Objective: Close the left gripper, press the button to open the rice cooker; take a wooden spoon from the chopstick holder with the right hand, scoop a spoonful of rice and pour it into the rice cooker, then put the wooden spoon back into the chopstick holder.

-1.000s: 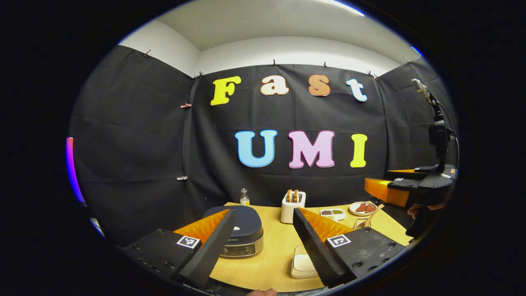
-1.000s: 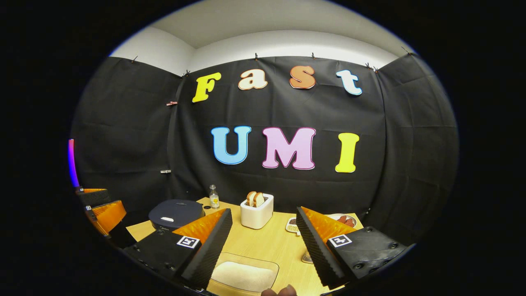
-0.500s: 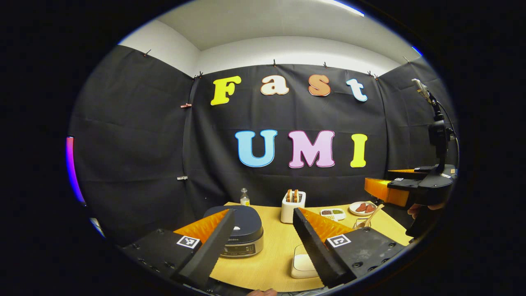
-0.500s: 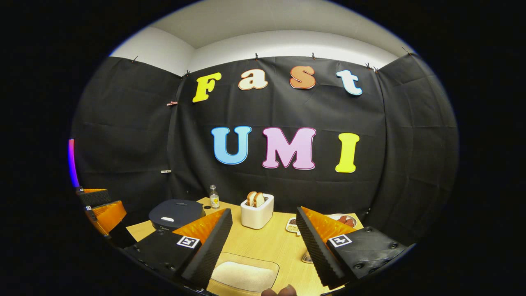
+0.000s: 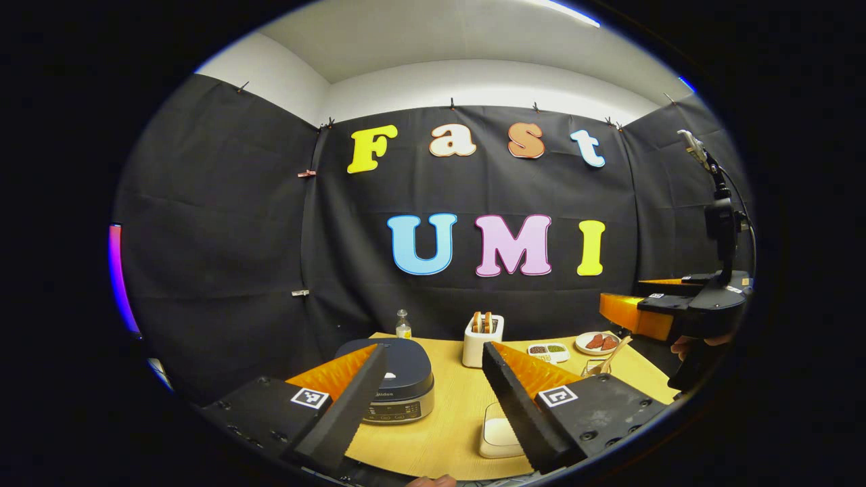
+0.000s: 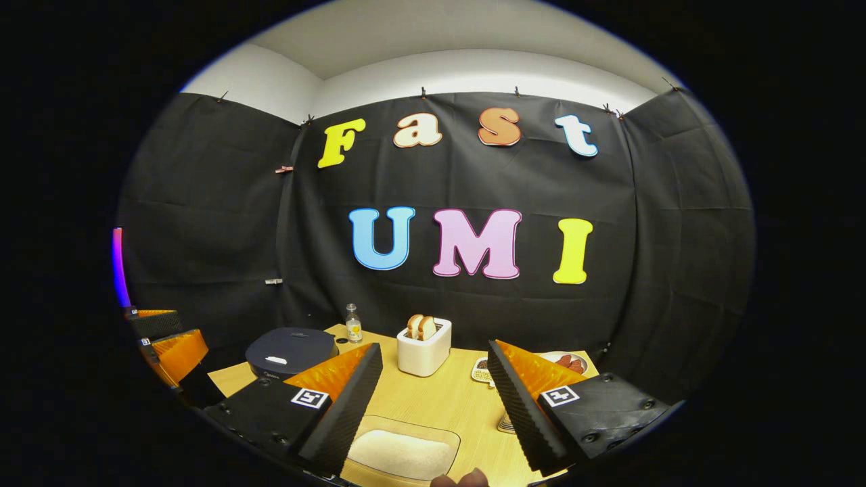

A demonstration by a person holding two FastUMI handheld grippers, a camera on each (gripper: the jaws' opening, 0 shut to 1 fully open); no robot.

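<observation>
Wooden table (image 5: 450,412) bears a lidded rice cooker (image 5: 399,382).

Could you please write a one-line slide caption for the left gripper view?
Open left gripper above the table, facing the closed rice cooker.

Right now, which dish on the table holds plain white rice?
The clear rectangular tray at the near table edge, between the right gripper fingers; the far dishes hold darker food.
</observation>
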